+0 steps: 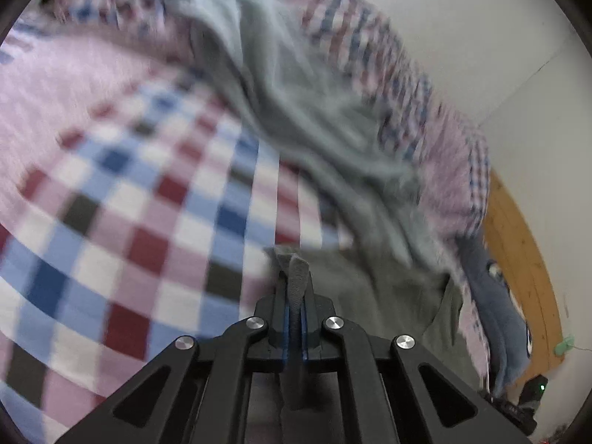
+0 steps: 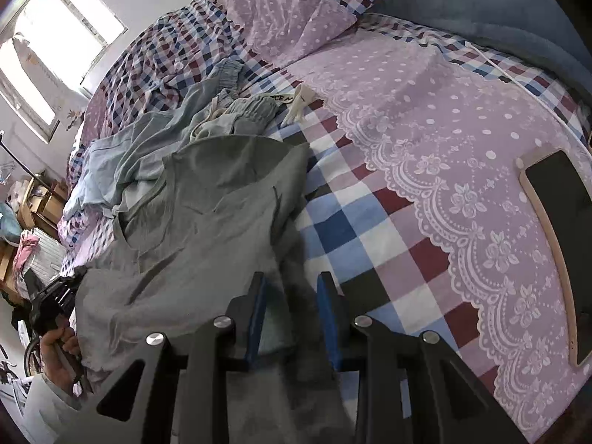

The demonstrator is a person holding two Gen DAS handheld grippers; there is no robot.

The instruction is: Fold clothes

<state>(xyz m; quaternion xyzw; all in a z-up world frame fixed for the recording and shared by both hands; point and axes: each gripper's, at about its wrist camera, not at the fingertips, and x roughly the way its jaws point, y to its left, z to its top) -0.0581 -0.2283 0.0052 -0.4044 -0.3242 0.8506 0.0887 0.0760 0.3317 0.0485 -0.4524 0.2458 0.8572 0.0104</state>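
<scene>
A grey shirt (image 2: pixel 207 214) lies spread on the checked bedspread (image 2: pixel 355 229). My right gripper (image 2: pixel 292 310) is open, and its blue-padded fingers (image 2: pixel 327 310) straddle the shirt's near right edge, with cloth lying between them. The left wrist view is blurred: my left gripper (image 1: pixel 294 296) is shut on a fold of the grey shirt (image 1: pixel 388 296), which sticks up between the pads. In the right wrist view the left gripper (image 2: pixel 51 303) shows at the shirt's left edge, held by a hand (image 2: pixel 59 347).
A heap of light blue clothes (image 2: pixel 148 148) lies beyond the shirt, with a white glove (image 2: pixel 299 107) beside it. A phone (image 2: pixel 555 244) rests on the lilac lace cover at right. A pillow (image 2: pixel 288 11) and a blue plush blanket (image 2: pixel 499 11) lie at the bed's head.
</scene>
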